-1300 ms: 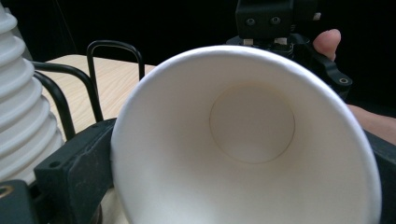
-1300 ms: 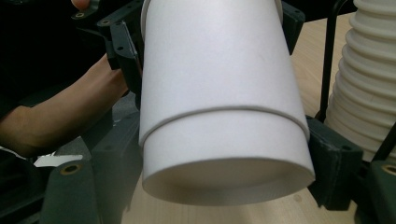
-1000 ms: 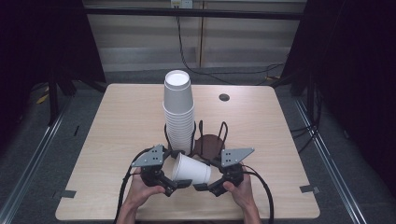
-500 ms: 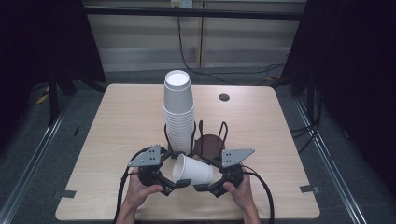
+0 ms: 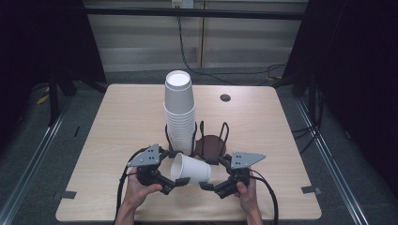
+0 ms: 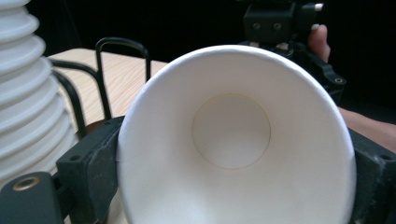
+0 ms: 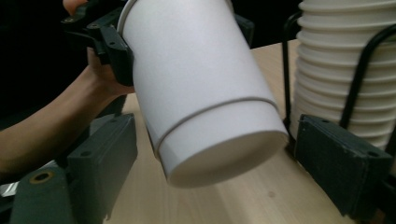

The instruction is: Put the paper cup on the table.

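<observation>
Clamped in my left gripper [image 5: 174, 183] is a white paper cup [image 5: 191, 168], the jaws having just been closing onto its rim end; it lies on its side above the table [image 5: 117, 122], mouth toward my left hand [image 5: 136, 190]. Around its base stands my right gripper [image 5: 206, 186], jaws apart and clear of the wall on both sides. Just beyond the cup rises a tall stack of cups [image 5: 179, 112] in a black wire holder [image 5: 211, 140], its neighbouring slot showing a brown base.

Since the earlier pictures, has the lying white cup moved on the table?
No. The white cup lies at the same spot before the wire holder, rim toward the left tool, whose jaws just closed on it.
</observation>
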Available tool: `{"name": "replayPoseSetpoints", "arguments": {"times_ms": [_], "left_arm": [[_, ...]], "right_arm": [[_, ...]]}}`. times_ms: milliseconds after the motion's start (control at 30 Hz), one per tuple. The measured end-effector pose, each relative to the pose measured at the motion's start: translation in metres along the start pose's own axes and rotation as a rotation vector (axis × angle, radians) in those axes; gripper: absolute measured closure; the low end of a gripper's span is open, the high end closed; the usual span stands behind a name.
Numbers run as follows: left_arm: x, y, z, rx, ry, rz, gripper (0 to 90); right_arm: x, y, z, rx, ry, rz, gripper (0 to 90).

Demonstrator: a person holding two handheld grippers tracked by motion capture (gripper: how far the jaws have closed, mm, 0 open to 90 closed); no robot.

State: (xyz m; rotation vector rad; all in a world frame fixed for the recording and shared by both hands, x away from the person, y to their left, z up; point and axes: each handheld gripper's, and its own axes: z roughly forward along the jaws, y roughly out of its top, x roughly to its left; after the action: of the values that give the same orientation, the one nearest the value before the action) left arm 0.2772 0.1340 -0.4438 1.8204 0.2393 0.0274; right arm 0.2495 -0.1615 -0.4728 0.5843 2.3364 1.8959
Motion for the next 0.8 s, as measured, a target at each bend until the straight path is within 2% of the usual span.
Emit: {"name": "replayPoseSetpoints", "arguments": {"times_ms": [100, 200, 233, 267, 300, 333, 367, 400, 500, 533, 567, 600, 633, 800], "left_arm": [[0.002, -0.001, -0.005, 0.012, 0.015, -0.007, 9.4], [0.004, -0.001, -0.011, 0.013, 0.028, -0.009, 9.4], [0.004, -0.001, -0.011, 0.013, 0.028, -0.009, 9.4], [0.005, 0.0, -0.013, 0.014, 0.035, -0.01, 9.4], [0.005, 0.0, -0.017, 0.014, 0.043, -0.01, 9.4], [0.005, 0.0, -0.017, 0.014, 0.043, -0.01, 9.4], [0.005, 0.0, -0.02, 0.017, 0.046, -0.009, 9.4], [0.005, 0.0, -0.02, 0.017, 0.046, -0.009, 9.4], [0.006, -0.001, -0.026, 0.029, 0.06, -0.012, 9.4], [0.006, -0.001, -0.026, 0.029, 0.06, -0.012, 9.4], [0.007, -0.001, -0.029, 0.036, 0.074, -0.014, 9.4], [0.007, -0.001, -0.029, 0.036, 0.074, -0.014, 9.4], [0.008, -0.002, -0.031, 0.042, 0.073, -0.014, 9.4], [0.01, -0.002, -0.036, 0.039, 0.08, -0.024, 9.4]], "right_arm": [[0.0, -0.003, -0.004, -0.021, -0.063, 0.012, 13.3], [-0.001, -0.005, -0.008, -0.028, -0.118, 0.001, 13.3], [-0.001, -0.005, -0.008, -0.028, -0.118, 0.001, 13.3], [0.0, -0.005, -0.01, -0.033, -0.144, -0.004, 13.3], [0.0, -0.006, -0.013, -0.058, -0.198, -0.016, 13.3], [0.0, -0.006, -0.013, -0.058, -0.198, -0.016, 13.3], [0.0, -0.006, -0.016, -0.078, -0.242, -0.023, 13.3], [0.0, -0.006, -0.016, -0.078, -0.242, -0.023, 13.3], [0.001, -0.008, -0.022, -0.114, -0.308, -0.034, 13.3], [0.001, -0.008, -0.022, -0.114, -0.308, -0.034, 13.3], [0.0, -0.011, -0.025, -0.147, -0.353, -0.04, 13.3], [0.0, -0.011, -0.025, -0.147, -0.353, -0.04, 13.3], [-0.001, -0.014, -0.028, -0.161, -0.385, -0.033, 13.2], [-0.002, -0.021, -0.033, -0.179, -0.439, -0.014, 13.2]]}}
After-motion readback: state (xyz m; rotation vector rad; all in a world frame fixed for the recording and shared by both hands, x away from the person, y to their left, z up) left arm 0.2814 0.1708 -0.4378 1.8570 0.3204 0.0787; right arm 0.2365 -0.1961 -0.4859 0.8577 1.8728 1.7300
